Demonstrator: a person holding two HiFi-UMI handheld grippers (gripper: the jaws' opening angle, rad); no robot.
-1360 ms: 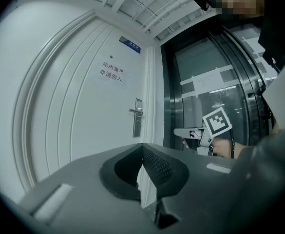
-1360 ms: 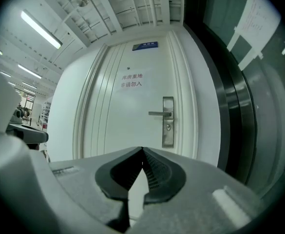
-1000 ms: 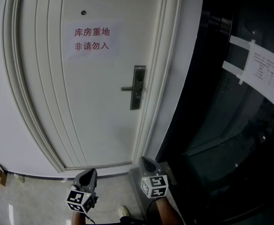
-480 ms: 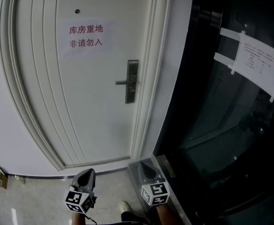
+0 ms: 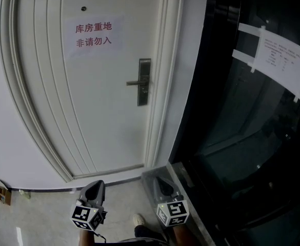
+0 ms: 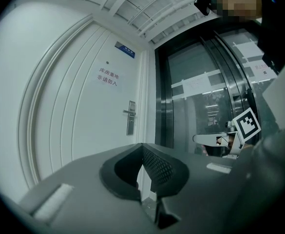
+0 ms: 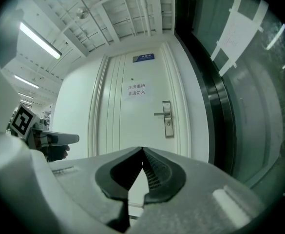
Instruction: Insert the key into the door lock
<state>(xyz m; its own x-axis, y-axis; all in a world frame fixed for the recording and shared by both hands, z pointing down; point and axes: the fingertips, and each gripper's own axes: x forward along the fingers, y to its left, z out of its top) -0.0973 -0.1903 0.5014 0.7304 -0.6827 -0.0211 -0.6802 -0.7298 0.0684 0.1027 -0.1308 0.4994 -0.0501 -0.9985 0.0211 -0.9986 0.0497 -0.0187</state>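
You are on the approach. The door lock (image 5: 144,82) sits at the right edge of the white door (image 5: 103,127), well ahead of both tools, with its lever handle (image 5: 134,83) pointing left. Your left hand-held gripper (image 5: 95,184) and right hand-held gripper (image 5: 163,180) are low and level, each with its jaws together at the tips. Neither gripper view shows a key between them. So first you likely need the key in a grip. Then close in and line it up with the keyhole (image 7: 167,122) below the lever.
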